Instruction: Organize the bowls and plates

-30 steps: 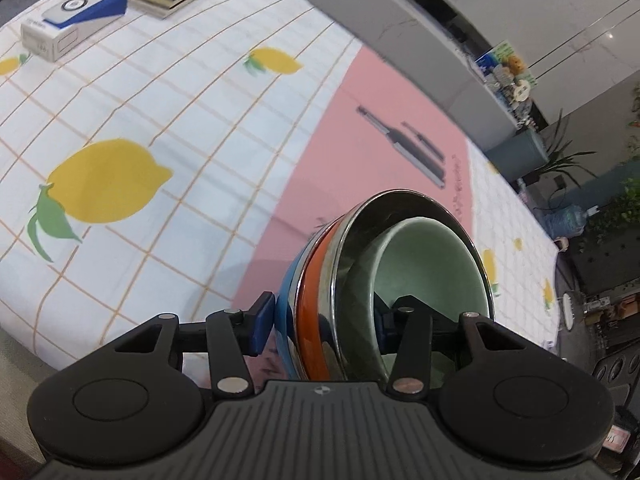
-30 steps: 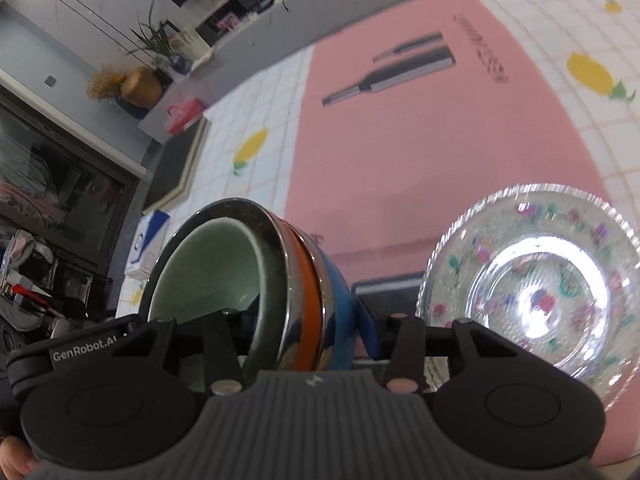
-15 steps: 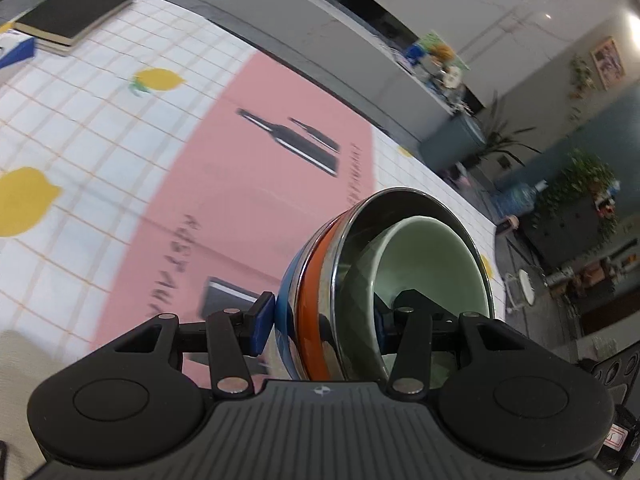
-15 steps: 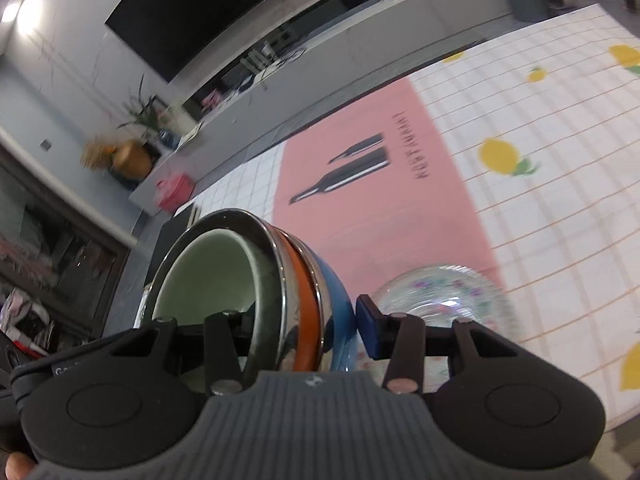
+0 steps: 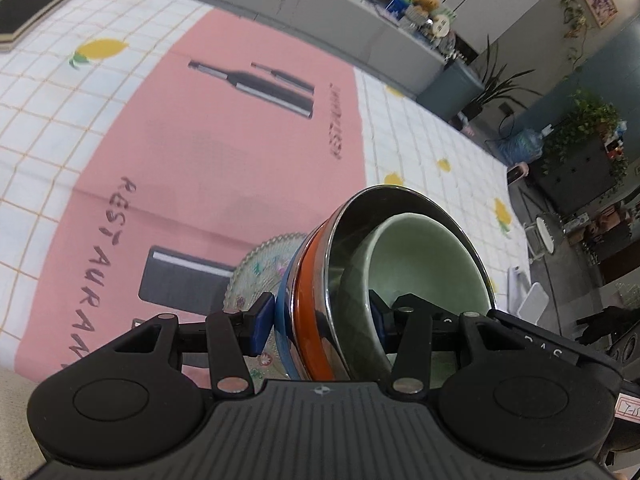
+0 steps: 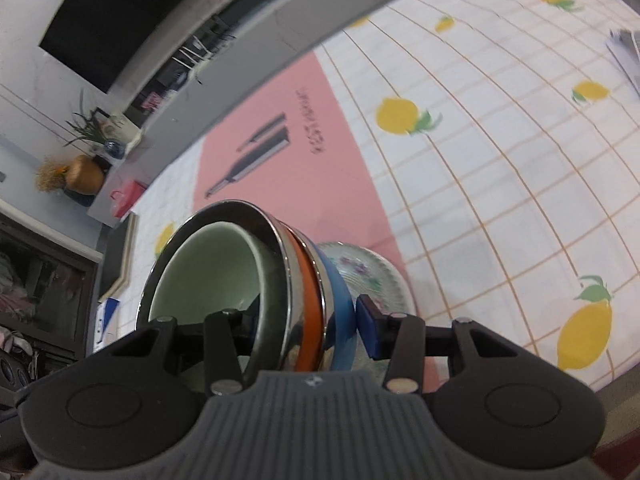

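Nested bowl stack [image 5: 360,280] (green ceramic inside steel, orange, blue) held tilted above the glass plate [image 5: 256,276] mid-counter, left gripper [image 5: 320,320] and right gripper [image 6: 308,320] each half-open, clamped across opposite rims; heavy, slick, breakable, best gripped deep over all rims.

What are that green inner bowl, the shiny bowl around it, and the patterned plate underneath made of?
Green bowl: probably glazed ceramic, with a thick, smooth, softly glossy wall. Shiny bowl: looks like polished steel, with a thin rim and mirror-like reflections. Patterned plate: likely pressed glass, translucent, with a beaded edge and small flower prints; clear plastic is possible.
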